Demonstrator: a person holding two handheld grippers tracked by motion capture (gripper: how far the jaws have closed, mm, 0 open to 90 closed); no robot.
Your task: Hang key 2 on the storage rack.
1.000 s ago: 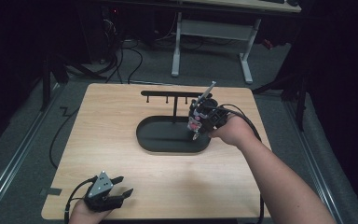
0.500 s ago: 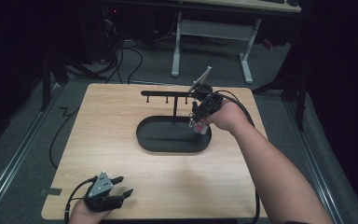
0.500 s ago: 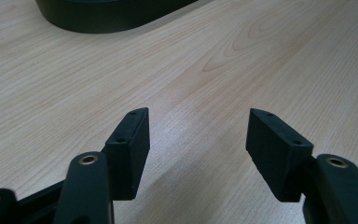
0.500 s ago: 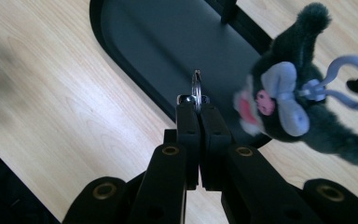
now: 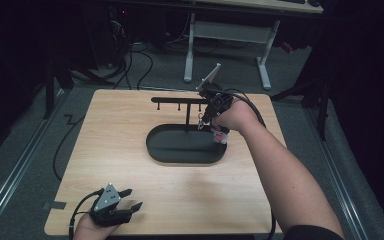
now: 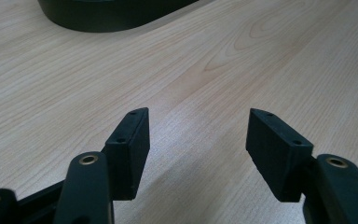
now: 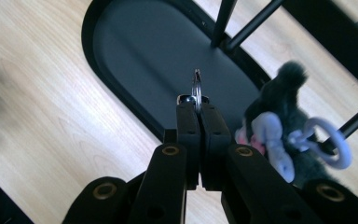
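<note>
- Nearest to us, at the table's front left edge, our left gripper [image 5: 130, 206] rests low over the bare wood with its jaws spread wide and nothing between them
- In the left gripper view the table [image 6: 242, 60] runs on ahead of the left gripper, with the rim of the black oval tray [image 6: 116, 16] at the far end
- Further out, to the right, our right gripper [image 7: 196, 100] has its jaws pressed together on a metal key ring [image 7: 196, 86], which stands edge-on and pokes out just past the tips
- A dark fluffy keychain toy [image 7: 275, 126] with pale bits hangs beside the right gripper, just right of the jaws and over the tray's edge
- In the high view the right gripper sits above the tray's far right end, beside the black hook rack [image 5: 177, 100] that rises from the tray
</note>
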